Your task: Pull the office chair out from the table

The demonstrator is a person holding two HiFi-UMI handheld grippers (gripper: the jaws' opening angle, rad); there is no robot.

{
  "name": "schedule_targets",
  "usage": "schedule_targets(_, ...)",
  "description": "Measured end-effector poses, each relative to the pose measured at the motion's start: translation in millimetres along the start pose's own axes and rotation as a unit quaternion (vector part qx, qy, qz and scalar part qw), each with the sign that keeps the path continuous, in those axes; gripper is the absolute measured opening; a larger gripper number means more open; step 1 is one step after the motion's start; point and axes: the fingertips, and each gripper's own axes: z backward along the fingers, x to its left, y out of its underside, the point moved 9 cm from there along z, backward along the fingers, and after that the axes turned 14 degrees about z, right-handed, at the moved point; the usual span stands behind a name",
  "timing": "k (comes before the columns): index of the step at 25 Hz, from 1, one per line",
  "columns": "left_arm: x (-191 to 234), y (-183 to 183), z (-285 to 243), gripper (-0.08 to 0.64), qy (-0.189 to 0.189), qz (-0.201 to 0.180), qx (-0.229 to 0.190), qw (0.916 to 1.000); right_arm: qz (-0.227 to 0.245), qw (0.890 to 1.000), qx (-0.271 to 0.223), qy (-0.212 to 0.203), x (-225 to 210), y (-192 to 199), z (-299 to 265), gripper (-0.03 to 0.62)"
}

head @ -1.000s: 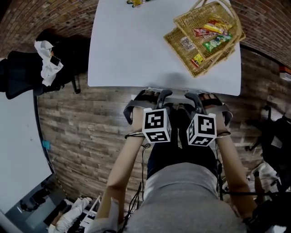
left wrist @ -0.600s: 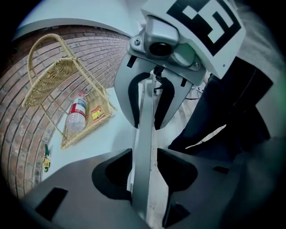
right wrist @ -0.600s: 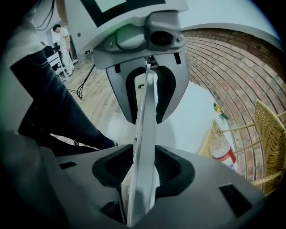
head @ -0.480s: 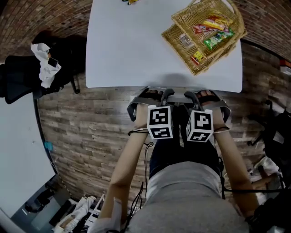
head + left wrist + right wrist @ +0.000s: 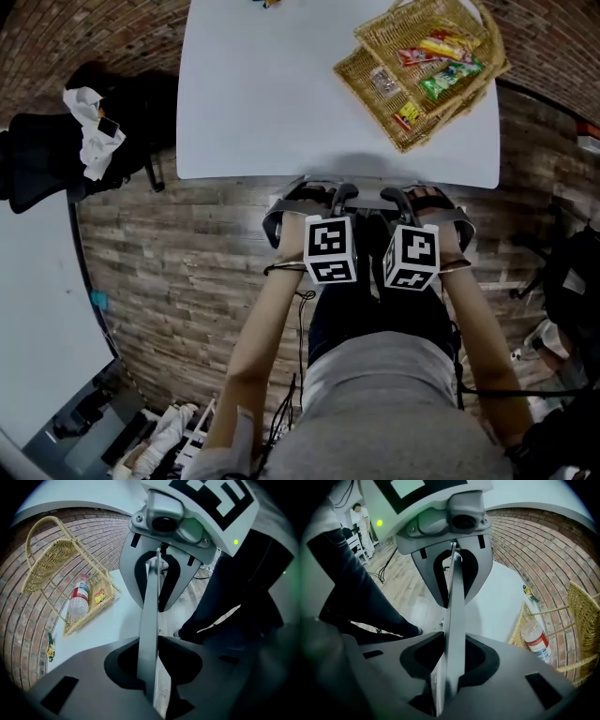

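Just at the near edge of the table (image 5: 281,94), the left gripper (image 5: 336,202) and the right gripper (image 5: 401,202) have just been closing. Each one now pinches the thin grey top of the office chair (image 5: 274,217). The chair is tucked under the table. Snack baskets (image 5: 412,84) lie on the table's far corner.

Grippers: 2 are seen, the left gripper (image 5: 149,665) and the right gripper (image 5: 451,665).
Office chair (image 5: 150,597): 1 is counted.
Tabletop (image 5: 272,94): 1 is counted.
Wicker baskets (image 5: 358,86): 2 are counted.
Bottle (image 5: 78,603): 1 is counted.
Black chair (image 5: 42,155): 1 is seen.
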Motion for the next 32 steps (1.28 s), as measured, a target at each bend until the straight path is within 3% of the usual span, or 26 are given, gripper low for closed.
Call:
schedule_targets(14,-4.5,0.5,0.8,0.089,0.002,0.015,0.007,0.9999,-0.027,1.0,-0.007,-0.003,3.7,-0.5,0.5,0.092)
schedule_targets(32,-81.7,21.0,21.3,0.084,0.032,0.001,0.019,0.9993,-0.052,0.999,-0.002,-0.018,77.6,-35.0,18.2,0.089)
